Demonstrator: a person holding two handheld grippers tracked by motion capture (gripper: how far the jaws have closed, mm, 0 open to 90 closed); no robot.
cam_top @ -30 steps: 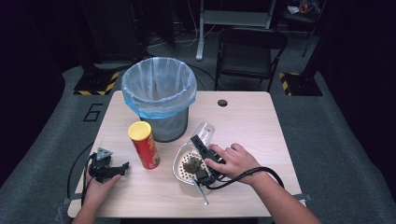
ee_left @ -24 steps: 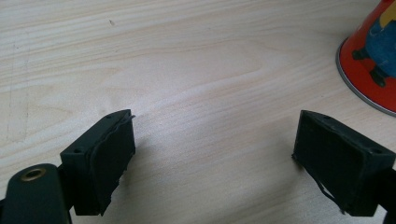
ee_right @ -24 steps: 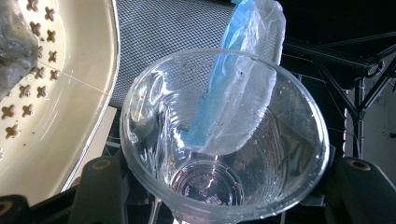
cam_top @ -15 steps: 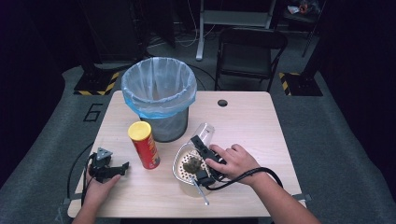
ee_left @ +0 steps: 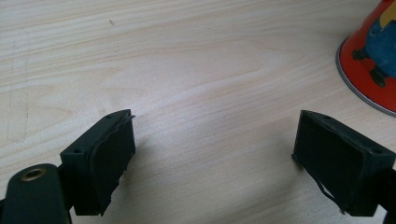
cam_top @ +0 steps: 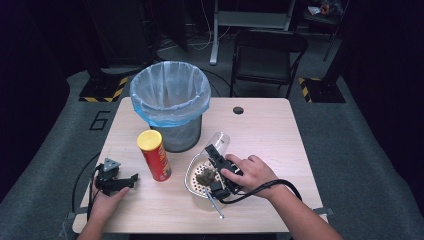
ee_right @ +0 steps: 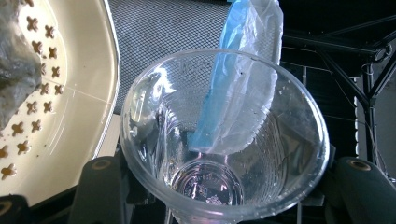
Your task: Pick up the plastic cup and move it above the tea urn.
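My right gripper [cam_top: 214, 150] is shut on a clear plastic cup [cam_top: 220, 140] and holds it tilted just over the table, right of the bin. In the right gripper view the cup [ee_right: 224, 140] sits between the two jaws with its mouth facing away. Beside it lies a white perforated dish [cam_top: 192, 172] with a dark crumpled lump [cam_top: 205, 176] in it. A red can with a yellow lid [cam_top: 154, 155] stands upright on the table. My left gripper [cam_top: 132, 178] rests open on the table [cam_top: 260, 135], left of the can, with bare wood between its jaws [ee_left: 215, 163].
A mesh bin with a blue liner [cam_top: 170, 100] stands at the table's back left, close to the cup. A thin metal handle [cam_top: 215, 204] sticks out from the dish toward the front edge. A black chair [cam_top: 267, 55] stands behind the table.
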